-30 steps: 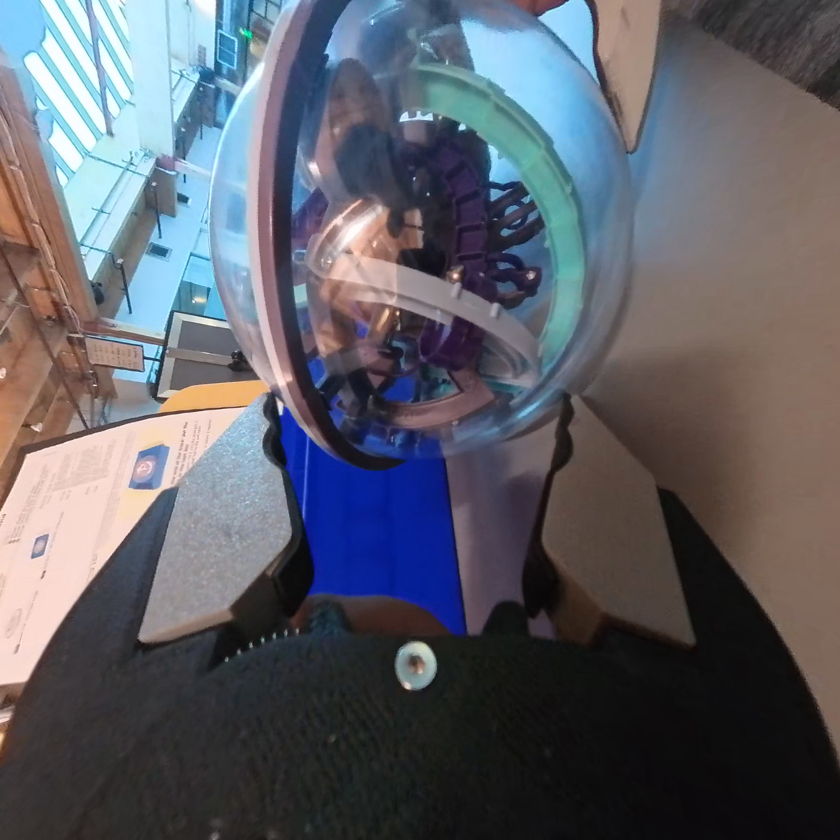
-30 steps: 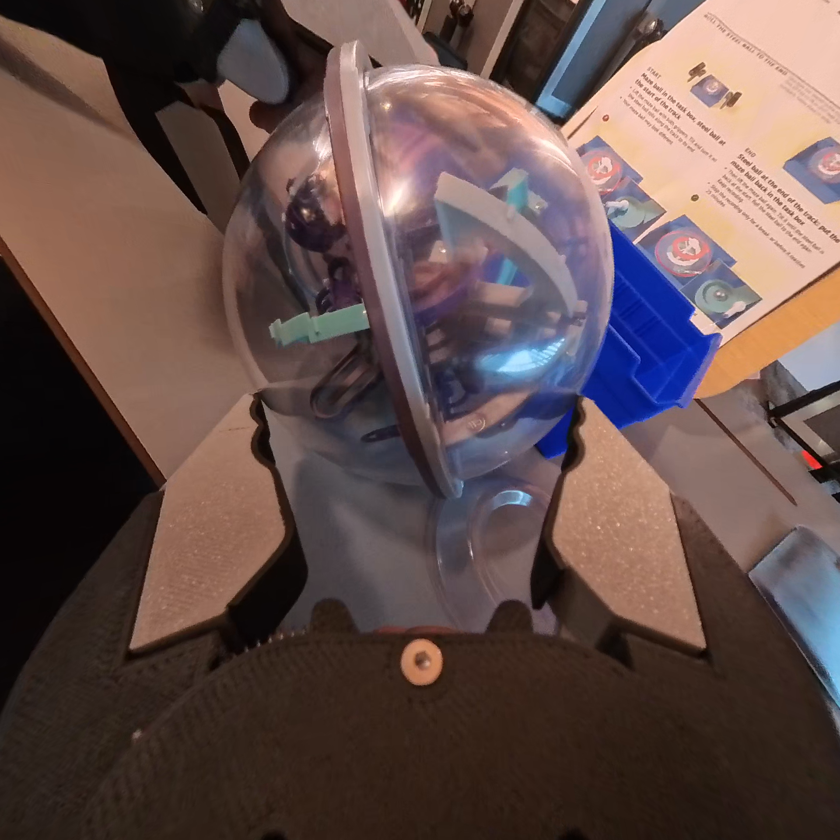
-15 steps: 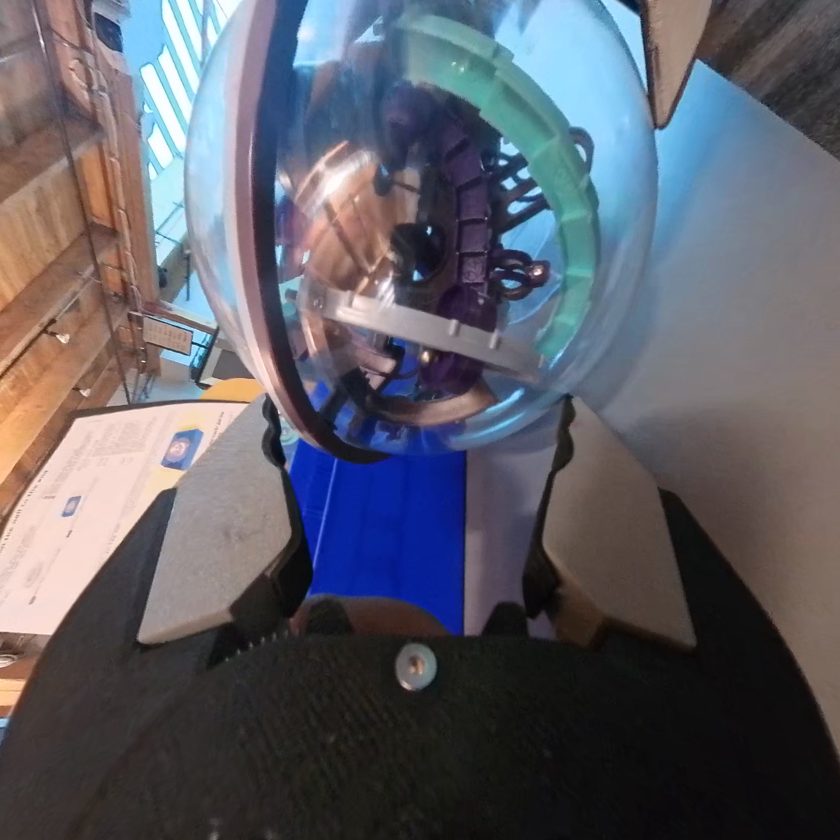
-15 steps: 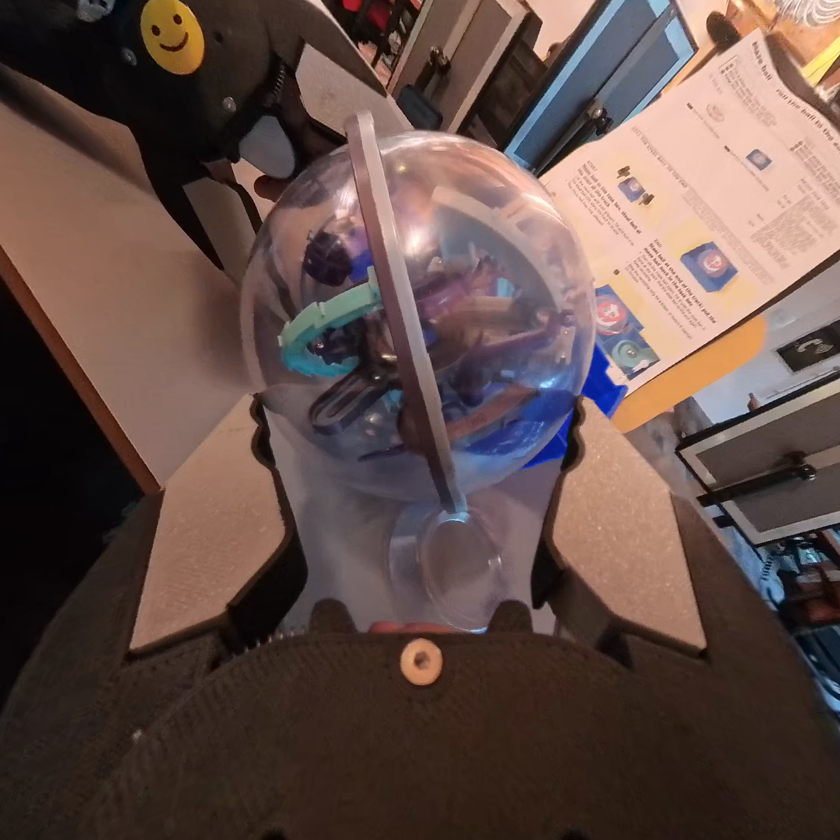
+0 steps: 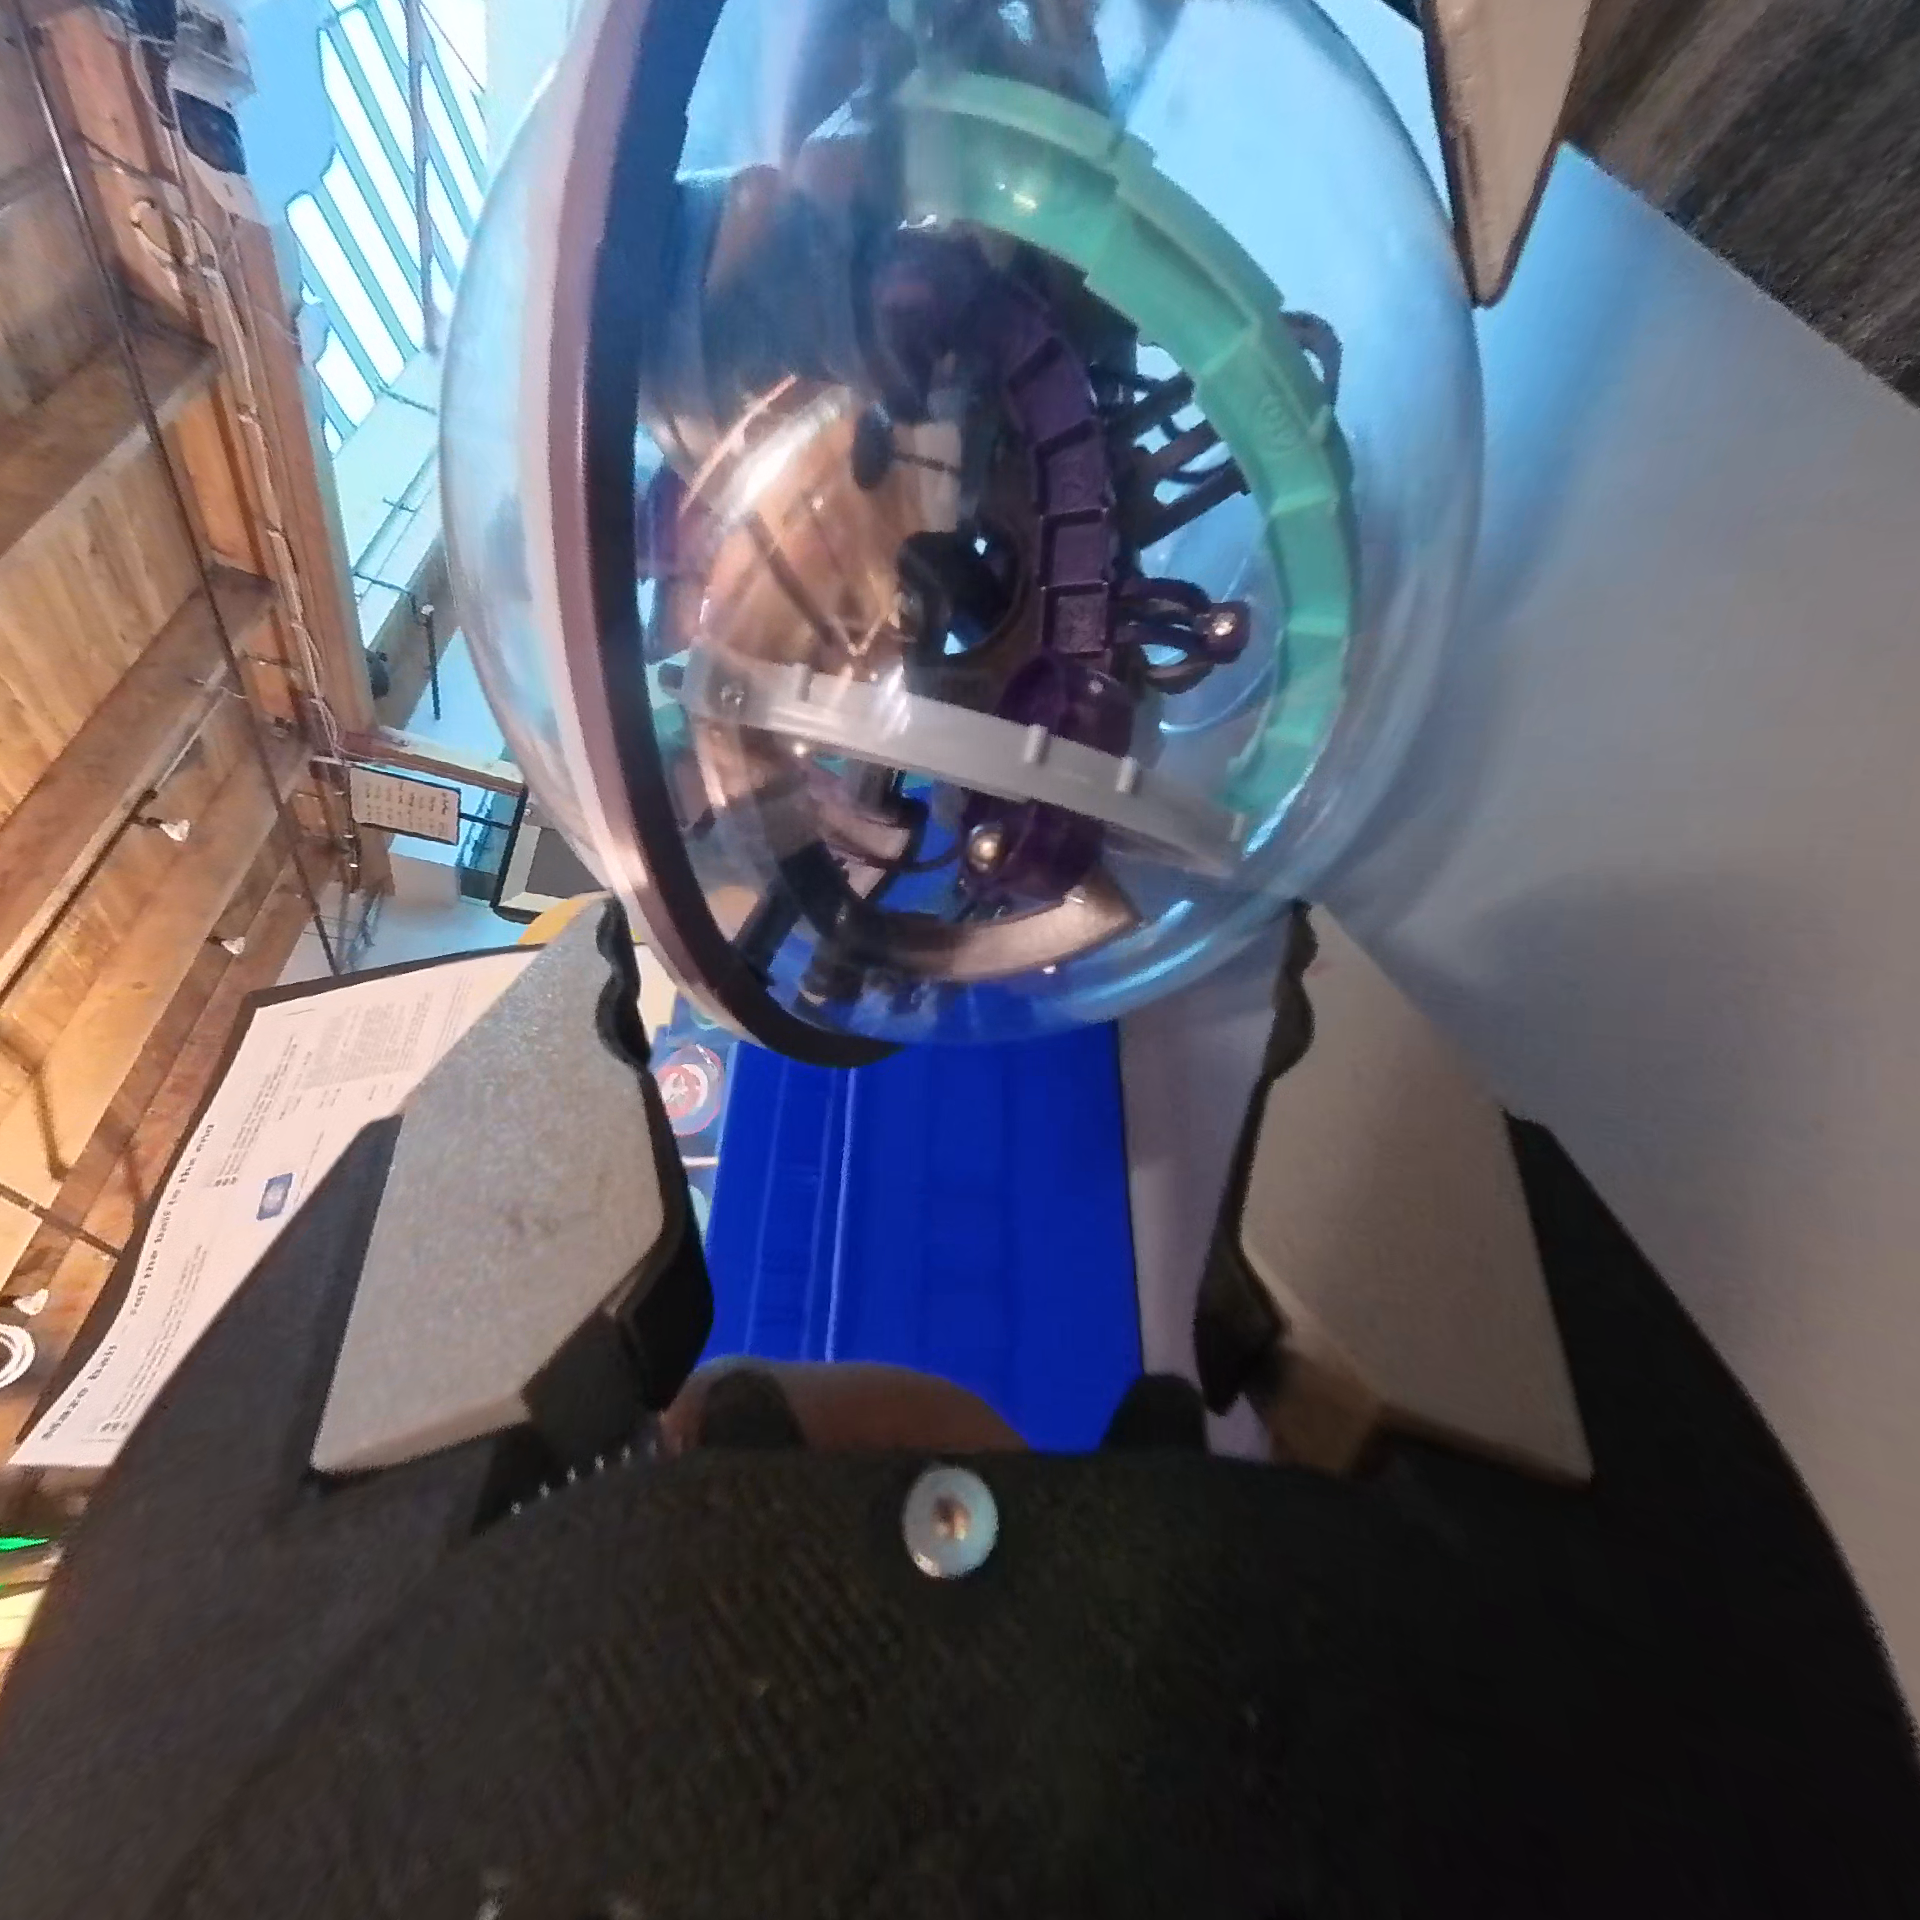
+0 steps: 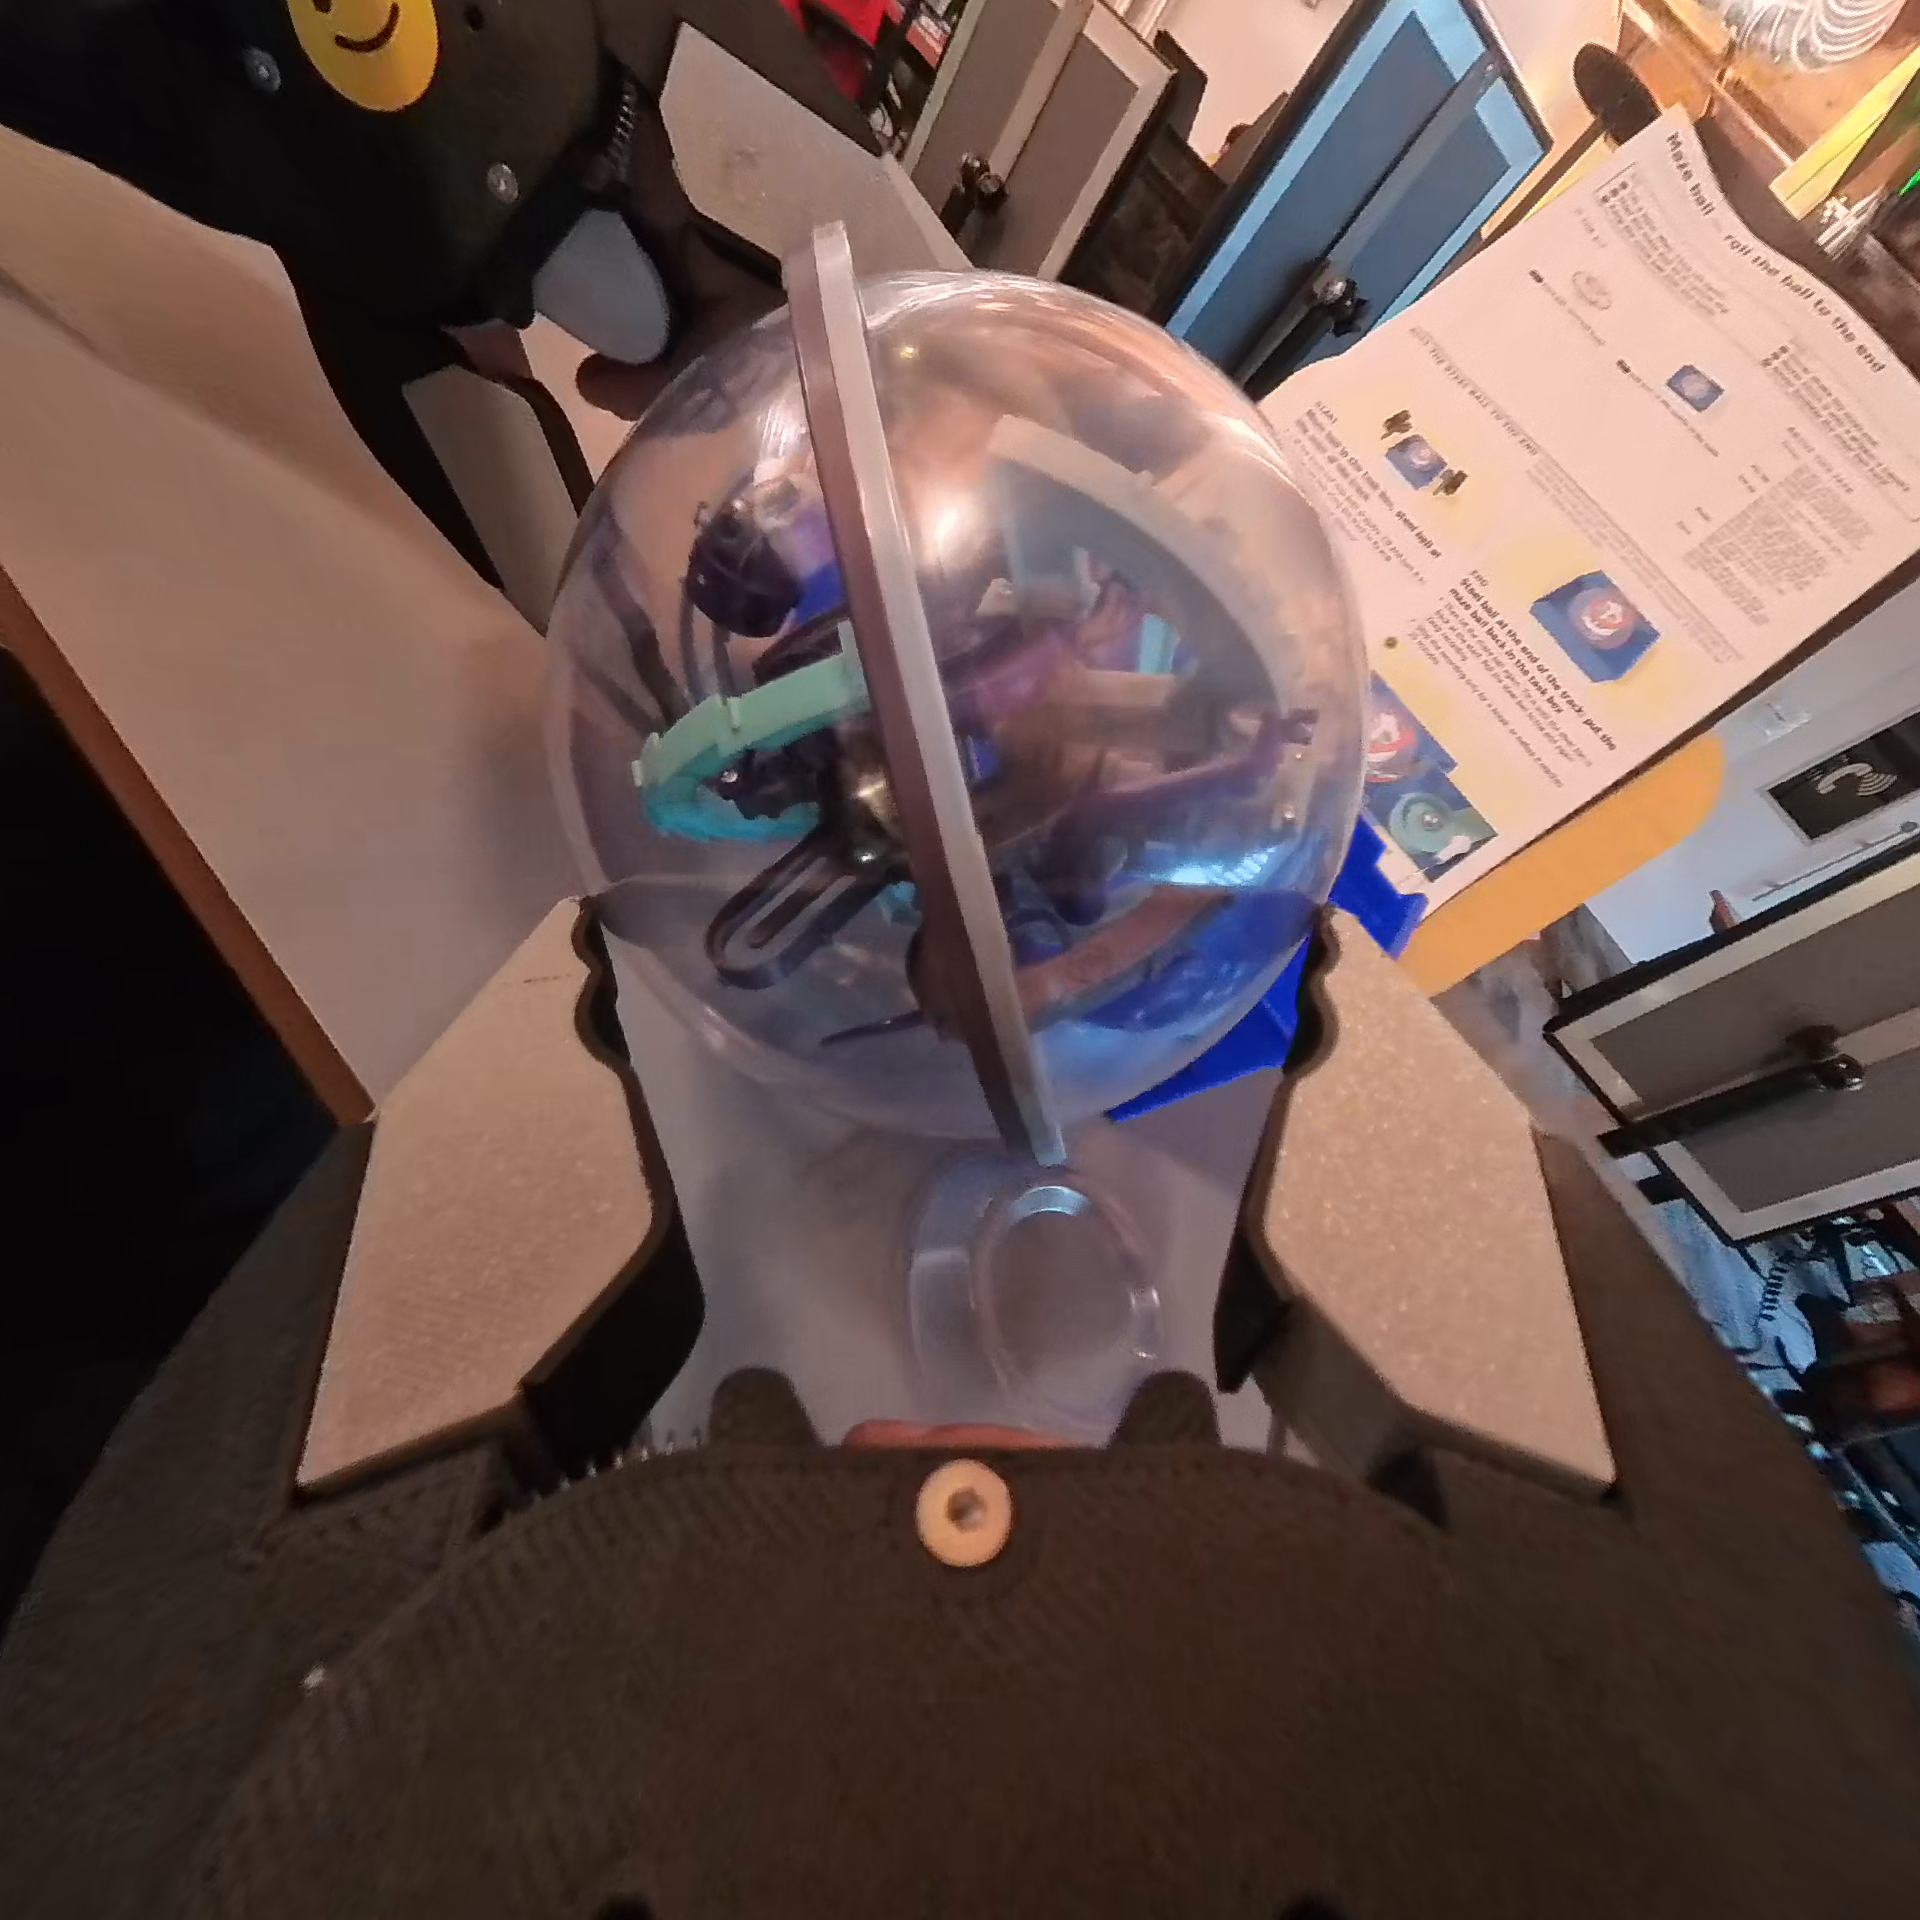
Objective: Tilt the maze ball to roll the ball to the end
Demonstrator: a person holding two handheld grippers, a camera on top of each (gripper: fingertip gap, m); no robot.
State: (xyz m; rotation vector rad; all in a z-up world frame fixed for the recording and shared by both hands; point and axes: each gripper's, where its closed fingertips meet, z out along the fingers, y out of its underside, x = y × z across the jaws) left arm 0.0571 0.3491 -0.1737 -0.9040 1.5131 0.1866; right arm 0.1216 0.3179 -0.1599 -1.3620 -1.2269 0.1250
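The maze ball (image 5: 956, 520) is a clear sphere with a grey seam ring and green, purple and grey tracks inside. It is held in the air between both grippers. My left gripper (image 5: 951, 935) is shut on its lower part. My right gripper (image 6: 951, 925) is shut on the same ball (image 6: 956, 707) from the opposite side. A small shiny bead (image 5: 982, 850) sits by a purple piece low in the sphere; I cannot tell if it is the steel ball. The left gripper's black body (image 6: 343, 177) shows behind the ball in the right wrist view.
A blue bin (image 5: 914, 1195) lies under the ball and shows in the right wrist view (image 6: 1226, 1060). A clear round stand (image 6: 1029, 1278) sits on the white table (image 6: 260, 582). An instruction sheet (image 6: 1610, 468) lies beyond. The table's edge (image 6: 187, 883) runs at left.
Both grippers have turned together with the ball. The seam ring leans the other way in the right wrist view. The green track has swung round, and more of the room shows.
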